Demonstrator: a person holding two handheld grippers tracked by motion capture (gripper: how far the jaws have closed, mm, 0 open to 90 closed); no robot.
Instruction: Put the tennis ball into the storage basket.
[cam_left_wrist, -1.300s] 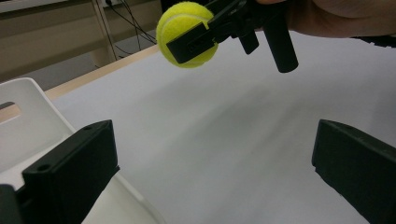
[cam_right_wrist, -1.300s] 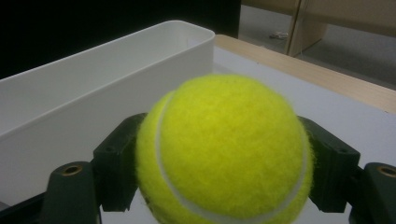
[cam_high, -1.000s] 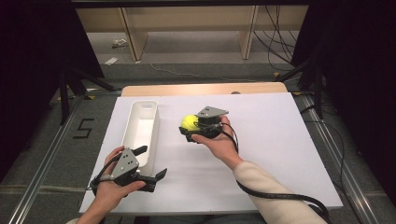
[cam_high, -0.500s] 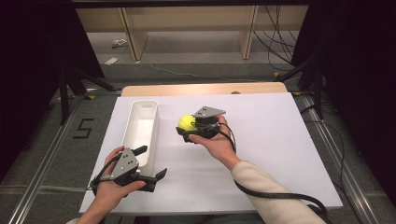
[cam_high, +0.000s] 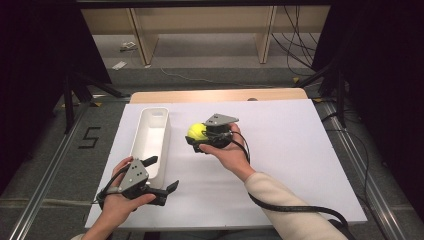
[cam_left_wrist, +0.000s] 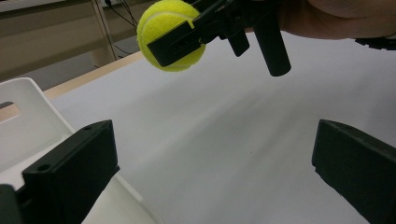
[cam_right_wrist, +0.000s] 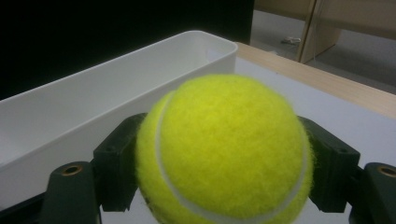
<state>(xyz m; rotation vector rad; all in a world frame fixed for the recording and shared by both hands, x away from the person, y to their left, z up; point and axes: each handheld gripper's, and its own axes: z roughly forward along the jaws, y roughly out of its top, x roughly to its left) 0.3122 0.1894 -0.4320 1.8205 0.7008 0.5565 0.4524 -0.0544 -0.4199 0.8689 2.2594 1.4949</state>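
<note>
The bench (cam_high: 300, 150) carries a flat white board that covers nearly all of its top; a strip of light wood shows along the far edge.

A long, narrow white plastic tray (cam_high: 150, 137) stands on the left part of the board, its long axis running away from the person. It has upright walls and a cut-out handle slot in its near end wall, seen in the left gripper view.

The right gripper (cam_high: 196, 136) is held just to the right of the tray, near its far half, and points toward it. Its two black jaws are closed on opposite sides of a yellow-green felt tennis ball (cam_right_wrist: 224, 149) with a white seam. The ball is clamped off the board surface, close beside the tray wall but not over the tray.

The left gripper (cam_high: 162, 176) is held at the near left of the board, just beside the near end of the tray. Its jaws stand wide apart with nothing between them. One jaw sits at the tray's near corner.
</note>
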